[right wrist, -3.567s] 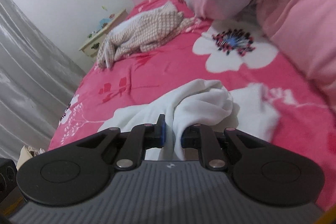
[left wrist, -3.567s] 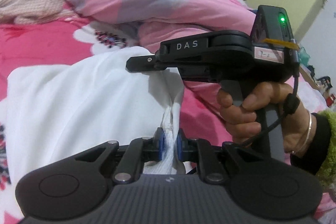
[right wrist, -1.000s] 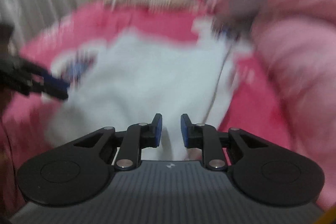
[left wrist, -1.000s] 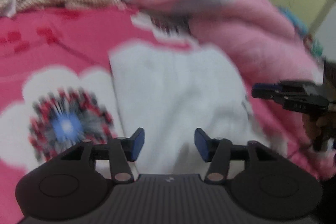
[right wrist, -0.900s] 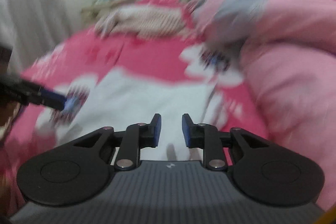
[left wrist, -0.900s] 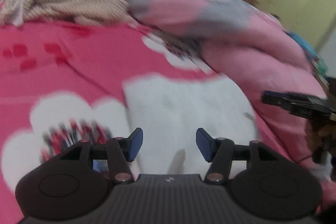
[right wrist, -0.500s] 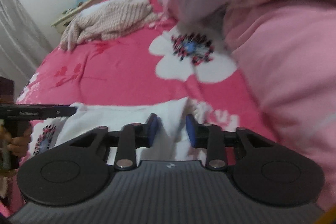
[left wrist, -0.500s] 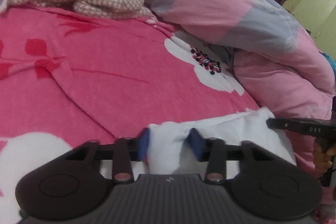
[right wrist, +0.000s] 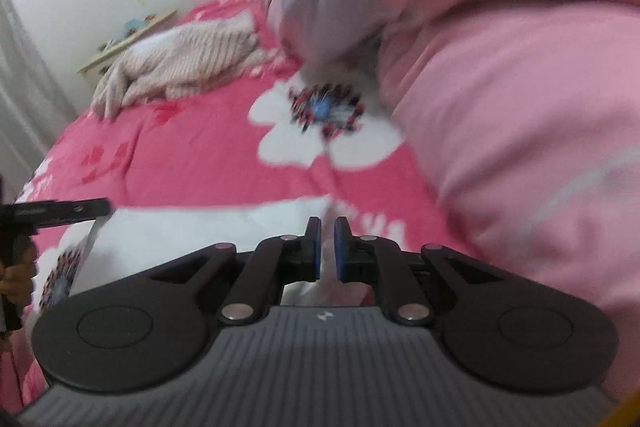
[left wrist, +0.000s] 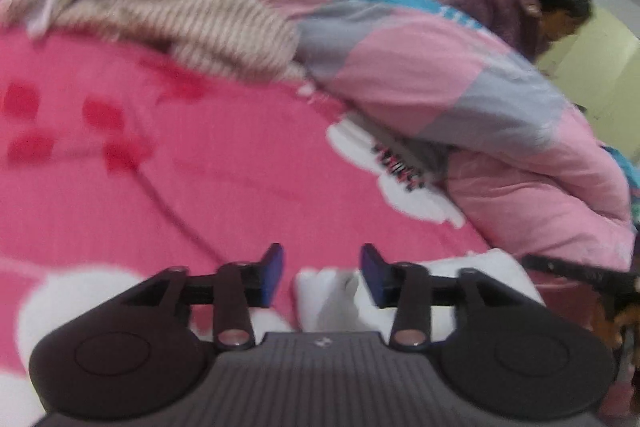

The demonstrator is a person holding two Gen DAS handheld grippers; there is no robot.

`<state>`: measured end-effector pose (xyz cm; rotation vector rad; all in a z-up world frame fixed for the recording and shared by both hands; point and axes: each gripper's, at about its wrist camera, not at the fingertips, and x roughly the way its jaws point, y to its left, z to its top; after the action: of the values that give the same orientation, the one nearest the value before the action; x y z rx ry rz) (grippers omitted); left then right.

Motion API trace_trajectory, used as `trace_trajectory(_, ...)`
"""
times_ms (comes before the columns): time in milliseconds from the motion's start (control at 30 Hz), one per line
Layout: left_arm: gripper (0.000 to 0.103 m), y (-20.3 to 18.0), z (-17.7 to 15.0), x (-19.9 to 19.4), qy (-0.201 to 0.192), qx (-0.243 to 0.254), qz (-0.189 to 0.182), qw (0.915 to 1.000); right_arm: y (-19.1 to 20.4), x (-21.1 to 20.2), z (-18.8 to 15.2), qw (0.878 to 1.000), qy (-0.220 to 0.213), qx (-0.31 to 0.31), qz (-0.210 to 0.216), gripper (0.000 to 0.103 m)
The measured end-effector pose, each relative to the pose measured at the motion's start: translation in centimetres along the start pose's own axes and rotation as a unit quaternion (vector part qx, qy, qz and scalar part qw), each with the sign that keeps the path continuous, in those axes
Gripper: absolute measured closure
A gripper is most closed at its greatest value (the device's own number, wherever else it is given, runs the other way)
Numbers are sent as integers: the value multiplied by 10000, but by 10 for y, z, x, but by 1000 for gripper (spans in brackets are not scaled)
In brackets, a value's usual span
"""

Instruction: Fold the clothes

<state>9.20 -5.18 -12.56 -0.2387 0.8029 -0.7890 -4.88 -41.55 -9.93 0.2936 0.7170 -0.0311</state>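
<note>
Fabric of the white folded garment (right wrist: pixel 192 231) sits pinched in the right gripper (right wrist: pixel 327 247); the left gripper (left wrist: pixel 322 275) gapes around its corner.

No readable text, label, brand or number in either view, both blurred by motion, only a small pale emblem on the left gripper body (left wrist: pixel 322 341) and on the right gripper body (right wrist: pixel 322 317), its shape too small to make out
</note>
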Motion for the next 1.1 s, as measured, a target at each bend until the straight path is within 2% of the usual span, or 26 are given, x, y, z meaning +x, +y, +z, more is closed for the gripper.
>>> trace_trajectory(33, 48, -3, 4, 1, 46, 145, -122, 9998, -2, 2, 5, 10000, 9, 45, 42, 93)
trace_trajectory(67, 41, -7, 7, 5, 168, 314, -284, 9990, -6, 9, 9, 9996, 126, 163, 188, 91)
trace_trajectory(100, 37, -11, 9, 11, 369, 494, -463, 9970, -9, 16, 13, 9989, 234, 273, 293, 82)
trace_trajectory(133, 34, -16, 10, 19, 594, 705, -594, 9940, -11, 24, 15, 9981, 364, 349, 364, 66)
trace_trajectory(167, 36, -21, 8, 27, 720, 928, -578, 9914, -13, 33, 16, 9967, 536, 389, 465, 61)
trace_trajectory(200, 39, -25, 4, 33, 754, 1147, -415, 9897, -14, 40, 15, 9952, 668, 441, 558, 60)
trace_trajectory(233, 53, -27, 0, 40, 778, 1294, -221, 9883, -16, 46, 13, 9935, 755, 519, 671, 69)
trace_trajectory(267, 62, -27, -1, 41, 763, 1283, -150, 9887, -16, 48, 12, 9927, 771, 545, 756, 84)
trace_trajectory(300, 63, -25, -1, 37, 675, 1174, -160, 9907, -16, 48, 10, 9935, 689, 487, 764, 94)
trace_trajectory(333, 67, -24, -1, 35, 604, 1106, -155, 9919, -15, 47, 8, 9942, 608, 430, 771, 96)
trace_trajectory(433, 67, -21, -4, 31, 513, 1067, -87, 9929, -13, 46, 3, 9959, 363, 257, 792, 96)
trace_trajectory(533, 58, -12, -5, 39, 548, 811, -95, 9952, -14, 48, -3, 9964, 186, 156, 813, 93)
trace_trajectory(567, 53, -11, -4, 37, 534, 747, -90, 9957, -21, 53, -6, 9956, 220, 351, 839, 92)
trace_trajectory(633, 49, -7, -1, 27, 411, 634, -62, 9971, -30, 48, -3, 9935, 78, 731, 867, 83)
trace_trajectory(733, 52, 1, 6, 1, 64, 370, 352, 9987, -32, 23, 4, 9942, -276, 824, 636, 81)
trace_trajectory(800, 52, 5, 11, -20, -125, 167, 378, 9991, -29, 4, 8, 9946, -499, 763, 500, 83)
trace_trajectory(900, 52, -12, 7, -38, -125, 437, -91, 9989, 9, -19, 7, 9947, -431, -344, 865, 84)
trace_trajectory(1000, 49, -34, -5, -26, 140, 1026, -406, 9938, 36, -8, -5, 9871, -95, -1165, 1091, 85)
trace_trajectory(1033, 49, -35, -8, -21, 219, 1086, -422, 9929, 41, -1, -9, 9856, 35, -1321, 1052, 85)
trace_trajectory(1067, 50, -28, -8, -17, 255, 904, -329, 9950, 38, 11, -12, 9877, 155, -1335, 799, 86)
trace_trajectory(1100, 52, -21, -7, -13, 290, 721, -237, 9967, 31, 19, -12, 9910, 192, -1208, 538, 91)
